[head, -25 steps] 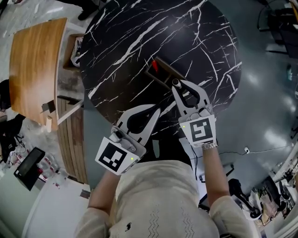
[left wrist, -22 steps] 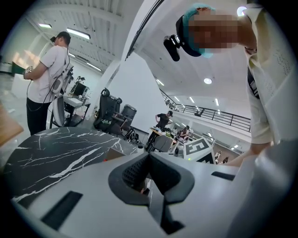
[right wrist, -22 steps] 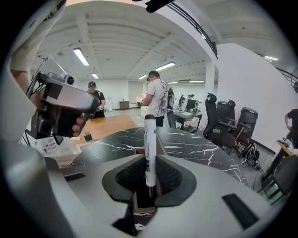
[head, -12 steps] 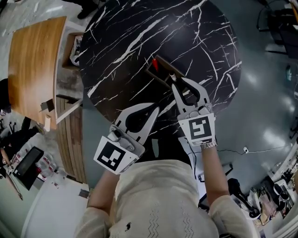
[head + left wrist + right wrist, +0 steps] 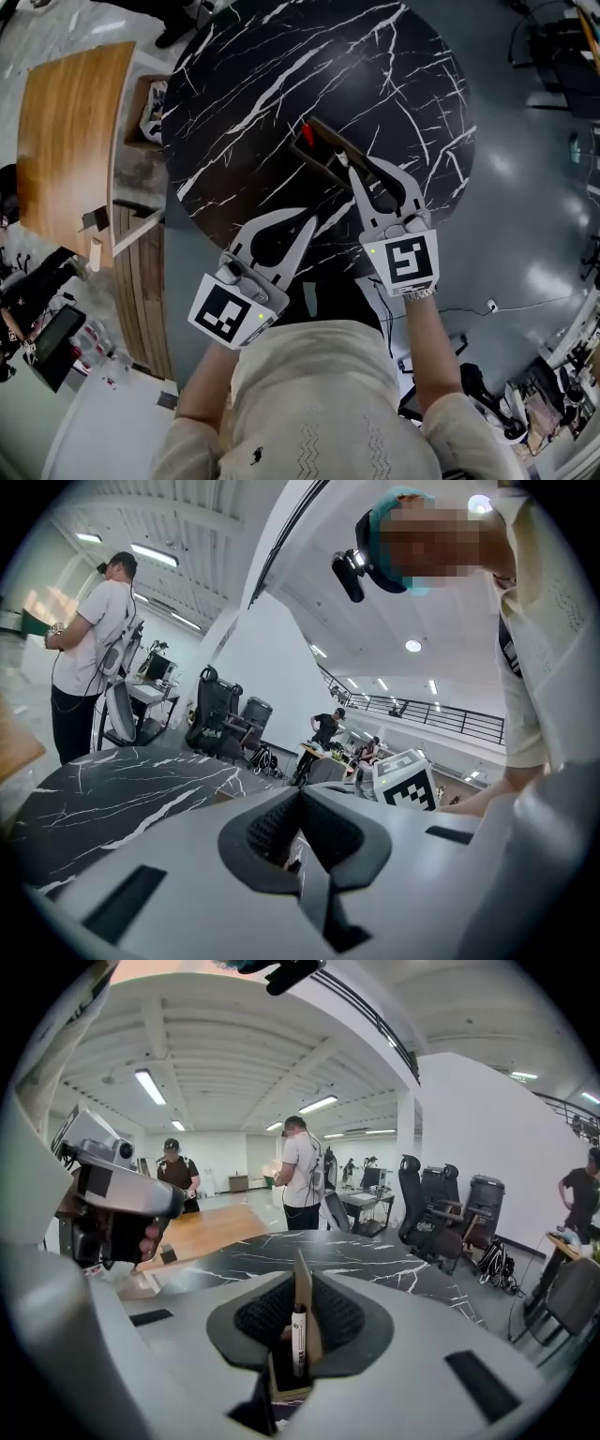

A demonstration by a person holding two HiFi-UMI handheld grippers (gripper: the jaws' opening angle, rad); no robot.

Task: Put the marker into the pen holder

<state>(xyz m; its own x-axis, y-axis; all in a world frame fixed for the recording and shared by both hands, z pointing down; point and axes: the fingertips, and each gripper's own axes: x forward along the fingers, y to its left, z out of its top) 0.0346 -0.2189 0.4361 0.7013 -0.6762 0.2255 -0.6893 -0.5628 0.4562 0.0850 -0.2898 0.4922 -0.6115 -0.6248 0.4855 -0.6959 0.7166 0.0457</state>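
A round black marble table with white veining [image 5: 281, 84] is seen from above, and a long brown rectangular pen holder [image 5: 330, 150] is set on it towards the near edge. The left gripper [image 5: 314, 218] is held just short of the holder, its 2 jaws pressed together on nothing. The right gripper [image 5: 356, 172] is clamped on a black-and-white marker [image 5: 297, 1337] at the holder's near end. Insertion is judged to be in hand. Next, the marker should be lowered between the walls and the jaws parted.
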